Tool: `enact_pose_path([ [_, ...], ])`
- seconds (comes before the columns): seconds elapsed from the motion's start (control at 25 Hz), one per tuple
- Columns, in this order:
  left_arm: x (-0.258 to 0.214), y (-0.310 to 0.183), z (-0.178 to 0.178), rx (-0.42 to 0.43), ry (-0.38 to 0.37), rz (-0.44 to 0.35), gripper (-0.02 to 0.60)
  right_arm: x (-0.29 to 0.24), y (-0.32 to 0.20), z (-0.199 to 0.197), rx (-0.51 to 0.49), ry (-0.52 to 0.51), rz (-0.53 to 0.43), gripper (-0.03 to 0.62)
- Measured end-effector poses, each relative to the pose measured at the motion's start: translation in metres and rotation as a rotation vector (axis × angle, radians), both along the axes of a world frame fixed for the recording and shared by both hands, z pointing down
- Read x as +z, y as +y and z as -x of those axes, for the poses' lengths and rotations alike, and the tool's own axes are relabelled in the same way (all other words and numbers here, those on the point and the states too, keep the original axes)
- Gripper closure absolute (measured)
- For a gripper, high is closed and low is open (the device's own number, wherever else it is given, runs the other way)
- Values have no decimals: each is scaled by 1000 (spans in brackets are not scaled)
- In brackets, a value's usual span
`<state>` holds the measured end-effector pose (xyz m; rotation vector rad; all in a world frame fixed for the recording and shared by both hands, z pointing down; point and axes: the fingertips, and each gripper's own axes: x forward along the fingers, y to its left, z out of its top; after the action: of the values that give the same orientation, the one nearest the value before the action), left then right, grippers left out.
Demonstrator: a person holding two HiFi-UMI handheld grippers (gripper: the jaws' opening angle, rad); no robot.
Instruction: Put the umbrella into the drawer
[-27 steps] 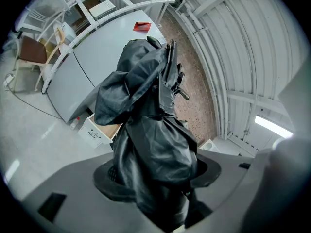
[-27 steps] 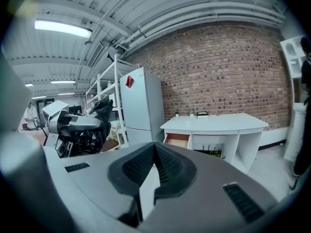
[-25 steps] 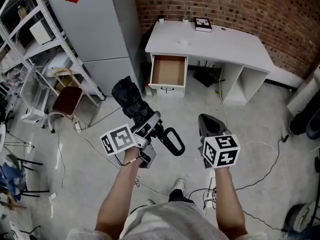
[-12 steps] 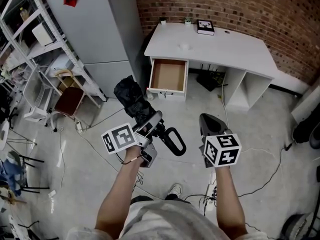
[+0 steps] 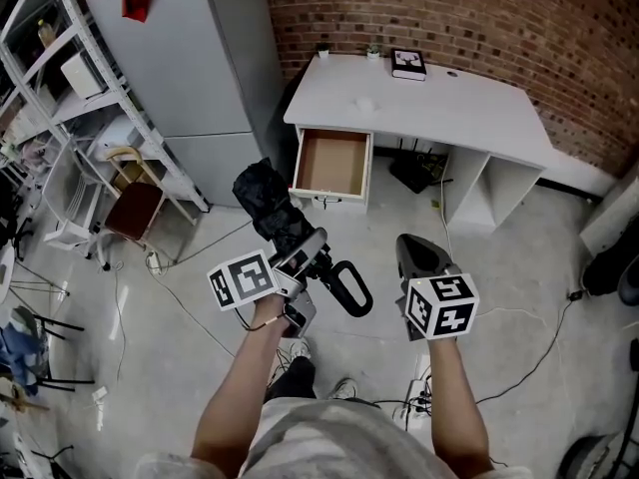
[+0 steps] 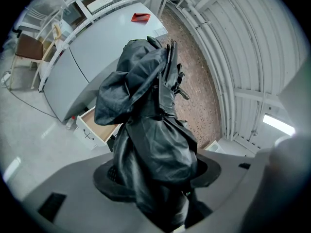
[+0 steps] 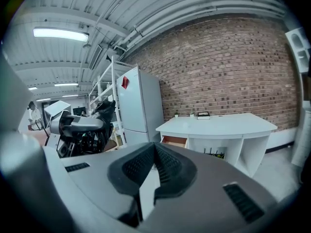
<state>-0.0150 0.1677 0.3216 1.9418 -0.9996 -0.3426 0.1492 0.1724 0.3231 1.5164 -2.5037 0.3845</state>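
A black folded umbrella (image 5: 270, 200) sticks out ahead of my left gripper (image 5: 300, 249), which is shut on its middle; the looped handle (image 5: 345, 287) hangs toward the right. In the left gripper view the umbrella's fabric (image 6: 153, 130) fills the space between the jaws of the left gripper (image 6: 155, 174). The open wooden drawer (image 5: 332, 164) of the white desk (image 5: 449, 103) lies ahead, also visible as the drawer (image 6: 95, 125) and the drawer (image 7: 173, 141). My right gripper (image 5: 419, 254) is shut and holds nothing; in its own view the right gripper (image 7: 154, 148) has its pads meeting.
A grey tall cabinet (image 5: 190, 58) stands left of the desk, with metal shelving (image 5: 60, 78) and a chair (image 5: 132, 206) further left. Cables (image 5: 180, 297) trail over the concrete floor. A black book (image 5: 407, 63) lies on the desk by the brick wall (image 5: 479, 8).
The person has stepped forward, so both grippers and the umbrella are nearer the desk and drawer. Neither grip has changed.
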Motion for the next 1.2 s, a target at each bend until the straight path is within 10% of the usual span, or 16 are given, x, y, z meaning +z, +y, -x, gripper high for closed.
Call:
enact_pose_path([
  [1.2,40,-258,53,76,39,99,308,33,-249,66,29,42,105,591],
])
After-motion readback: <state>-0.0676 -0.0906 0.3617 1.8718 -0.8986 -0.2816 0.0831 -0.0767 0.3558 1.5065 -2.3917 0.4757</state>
